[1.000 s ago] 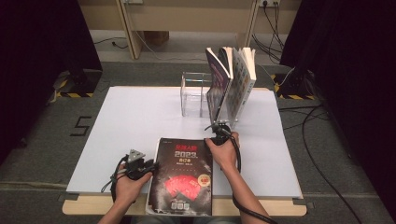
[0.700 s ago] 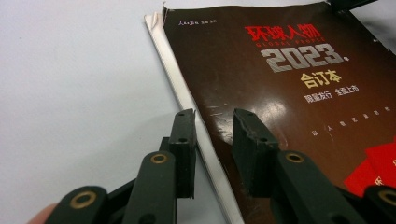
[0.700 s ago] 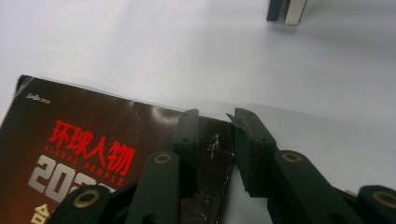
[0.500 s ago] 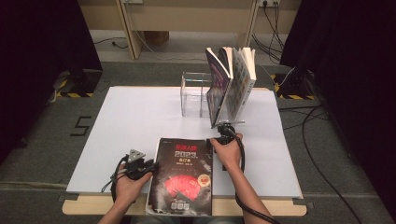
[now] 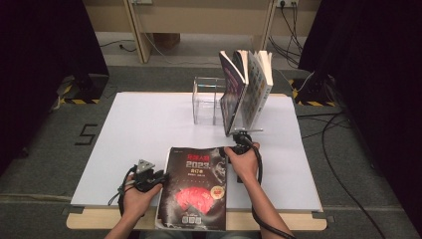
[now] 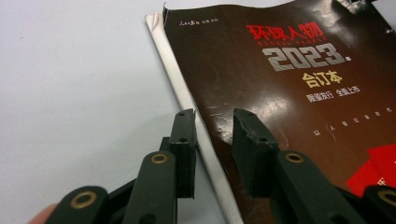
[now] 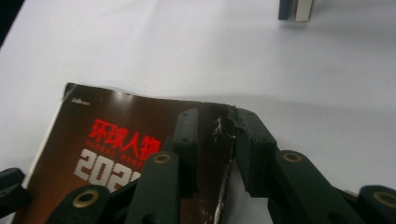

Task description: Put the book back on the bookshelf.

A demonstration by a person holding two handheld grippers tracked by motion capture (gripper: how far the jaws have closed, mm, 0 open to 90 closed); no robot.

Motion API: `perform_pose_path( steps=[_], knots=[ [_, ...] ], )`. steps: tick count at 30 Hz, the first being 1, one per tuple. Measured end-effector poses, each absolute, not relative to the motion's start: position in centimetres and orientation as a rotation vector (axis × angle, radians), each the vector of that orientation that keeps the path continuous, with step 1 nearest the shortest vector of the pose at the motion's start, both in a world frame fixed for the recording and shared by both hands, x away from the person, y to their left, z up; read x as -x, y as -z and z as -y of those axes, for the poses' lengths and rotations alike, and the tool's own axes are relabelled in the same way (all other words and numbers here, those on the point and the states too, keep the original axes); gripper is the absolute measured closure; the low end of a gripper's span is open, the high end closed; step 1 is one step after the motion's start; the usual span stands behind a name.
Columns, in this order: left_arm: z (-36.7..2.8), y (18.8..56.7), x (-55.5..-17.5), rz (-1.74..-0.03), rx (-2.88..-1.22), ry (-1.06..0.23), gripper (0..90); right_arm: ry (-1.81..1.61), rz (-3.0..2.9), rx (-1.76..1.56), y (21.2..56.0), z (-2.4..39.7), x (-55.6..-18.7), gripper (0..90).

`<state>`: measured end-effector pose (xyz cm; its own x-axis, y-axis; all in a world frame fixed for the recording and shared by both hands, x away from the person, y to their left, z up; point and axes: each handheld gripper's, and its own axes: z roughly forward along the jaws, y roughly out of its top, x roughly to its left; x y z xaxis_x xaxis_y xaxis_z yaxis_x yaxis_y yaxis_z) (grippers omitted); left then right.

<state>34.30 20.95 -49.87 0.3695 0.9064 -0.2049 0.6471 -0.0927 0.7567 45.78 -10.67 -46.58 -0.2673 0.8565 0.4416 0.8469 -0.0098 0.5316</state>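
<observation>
On the near edge of the white table sheet (image 5: pixel 149 124) lies the dark glossy magazine with red and silver cover lettering (image 5: pixel 195 186), flat and face up, its bottom edge at the table's front edge, between your two hands.

Left gripper (image 5: pixel 149 178): you hold it at the magazine's left edge, about midway along the spine. In the left gripper view the gripper (image 6: pixel 212 135) straddles the spine edge, one jaw over the white sheet, the other over the cover. Jaws apart; the pads do not press on the pale page edge (image 6: pixel 187 98) that runs up between them. Whether the lower tips touch the table you cannot tell.

Right gripper (image 5: pixel 240 142): you hold it at the magazine's far right corner. In the right gripper view the gripper (image 7: pixel 215 135) has that corner between its jaws; the cover there is creased and scuffed, and its edge is lifted a little off the sheet. Jaws have just been closing, then eased slightly; a gap stays on the left pad's side, so a firm clamp cannot be confirmed.

Beyond the right hand, well apart from the magazine, several upright books (image 5: pixel 249 87) lean in a clear acrylic divider rack (image 5: pixel 206 99).
</observation>
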Motion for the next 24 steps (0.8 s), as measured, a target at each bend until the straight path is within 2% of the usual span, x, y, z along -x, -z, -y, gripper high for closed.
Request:
perform_pose_path(
  steps=[16,24],
  knots=[
    [-20.9,49.9,-34.3,-1.361,-1.812,-0.403,69.5,-1.217,-2.247,-1.906,45.3,10.5,-45.1,72.8],
    [-20.9,49.9,-34.3,-1.36,-1.814,-0.405,69.6,-1.216,-2.236,-1.995,45.5,10.7,-44.9,67.2]
  ],
)
